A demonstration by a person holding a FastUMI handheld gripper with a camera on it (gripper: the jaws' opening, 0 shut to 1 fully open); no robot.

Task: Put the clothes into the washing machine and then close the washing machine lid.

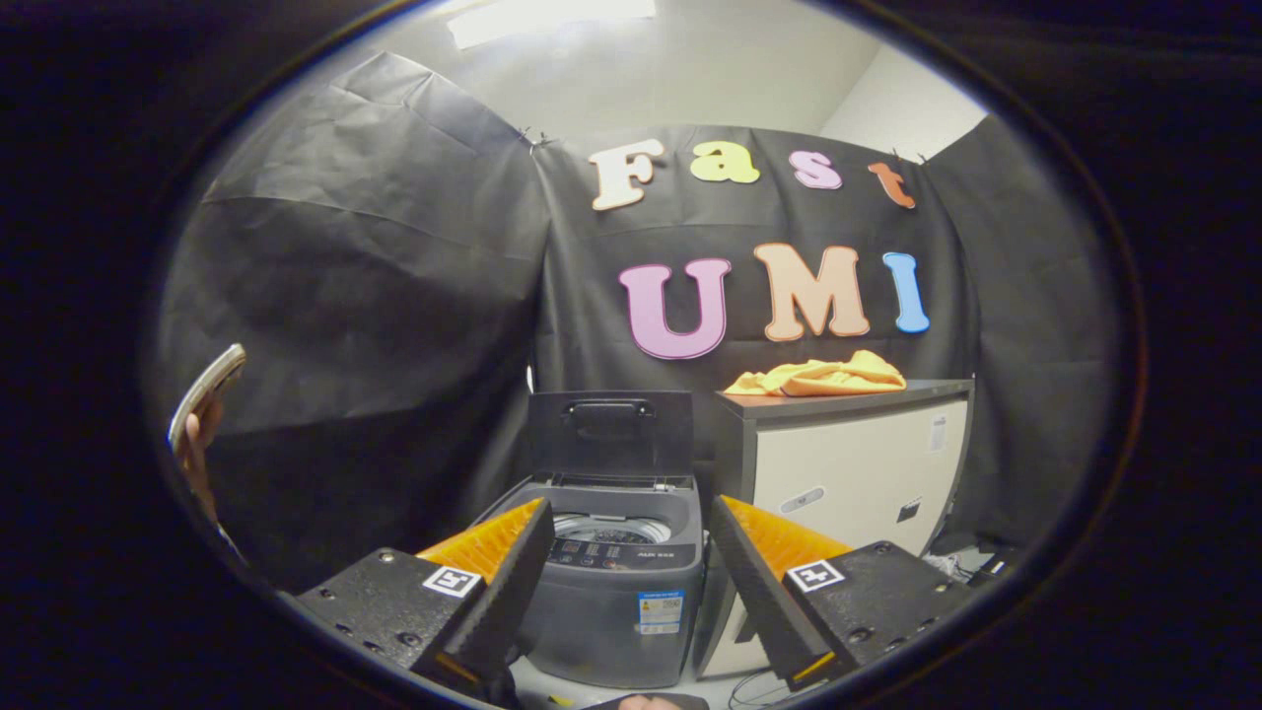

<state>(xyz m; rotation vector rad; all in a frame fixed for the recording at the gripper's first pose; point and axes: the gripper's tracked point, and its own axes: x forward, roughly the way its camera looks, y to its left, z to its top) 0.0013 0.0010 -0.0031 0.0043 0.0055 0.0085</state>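
Note:
A small grey top-loading washing machine [616, 582] stands on the floor ahead of my gripper [628, 537], seen between the two fingers. Its lid [609, 432] is raised upright at the back, leaving the drum [611, 530] uncovered. A crumpled yellow-orange cloth [818, 376] lies on top of the cabinet to the right of the machine, well beyond the fingers. The gripper is open, with nothing held between its fingers.
A white cabinet with a dark top [853, 463] stands right beside the machine. A person's hand holding a phone [204, 399] is off to the left. Cables [961, 564] lie on the floor at the far right. Black cloth walls enclose the booth.

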